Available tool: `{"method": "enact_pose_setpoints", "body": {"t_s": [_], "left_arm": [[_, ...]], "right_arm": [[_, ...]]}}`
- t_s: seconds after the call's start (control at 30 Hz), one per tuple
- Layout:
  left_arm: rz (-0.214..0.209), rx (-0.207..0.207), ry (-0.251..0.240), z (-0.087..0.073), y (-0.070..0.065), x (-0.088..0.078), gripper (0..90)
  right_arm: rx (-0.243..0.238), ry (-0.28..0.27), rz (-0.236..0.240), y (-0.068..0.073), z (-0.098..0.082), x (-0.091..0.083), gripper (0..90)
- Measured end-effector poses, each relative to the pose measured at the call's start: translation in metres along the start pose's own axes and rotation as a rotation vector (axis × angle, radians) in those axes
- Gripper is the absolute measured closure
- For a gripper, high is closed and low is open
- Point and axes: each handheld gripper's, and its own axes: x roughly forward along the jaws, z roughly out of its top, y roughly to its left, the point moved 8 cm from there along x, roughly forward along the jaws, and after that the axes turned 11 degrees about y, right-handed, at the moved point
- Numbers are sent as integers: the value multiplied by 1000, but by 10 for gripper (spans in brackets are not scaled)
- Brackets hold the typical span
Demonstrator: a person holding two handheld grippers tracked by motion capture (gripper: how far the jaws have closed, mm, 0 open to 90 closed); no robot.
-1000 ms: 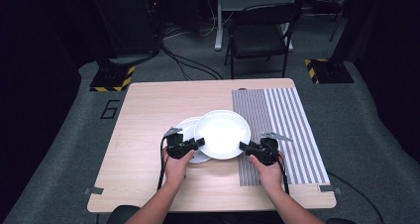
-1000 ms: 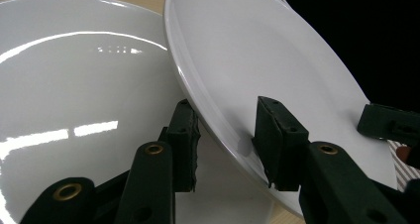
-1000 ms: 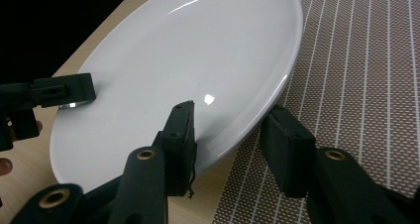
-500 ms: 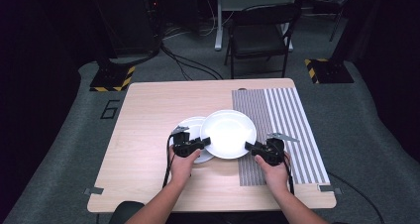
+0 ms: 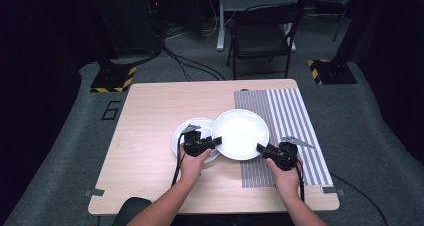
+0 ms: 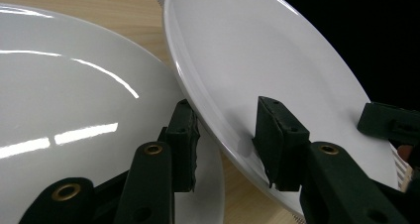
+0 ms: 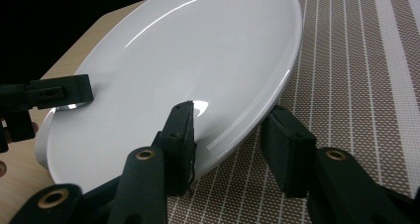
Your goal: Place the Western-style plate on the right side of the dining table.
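Observation:
A white plate (image 5: pixel 240 133) hangs tilted just above the table, gripped at opposite rims. My left gripper (image 5: pixel 212 142) is shut on its left rim, one jaw above and one below (image 6: pixel 225 120). My right gripper (image 5: pixel 260 148) is shut on the near right rim the same way (image 7: pixel 233 130). The plate (image 6: pixel 257 60) overlaps a second white plate (image 6: pixel 74 95) that lies flat on the wood (image 5: pixel 202 125). In the right gripper view the held plate (image 7: pixel 188 60) reaches over the striped placemat (image 7: pixel 356 75), with a left gripper jaw (image 7: pixel 54 92) at its far rim.
The striped placemat (image 5: pixel 290 121) covers the right part of the wooden table (image 5: pixel 150 116). A black chair (image 5: pixel 262 36) stands beyond the far edge, with cables on the floor. Bare wood lies at the table's left and far side.
Both grippers have carried the plate to the right, off the lower plate and partly over the placemat. The grips on its rims look the same.

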Motion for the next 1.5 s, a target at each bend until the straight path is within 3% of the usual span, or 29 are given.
{"method": "enact_pose_setpoints", "body": {"t_s": [0.6,1.5], "left_arm": [[-47,69,29,6,-21,19,614],[-120,104,70,11,-51,49,614]], "right_arm": [[47,-35,-50,-16,-9,-23,566],[112,-82,-124,-41,-20,-53,565]]}}
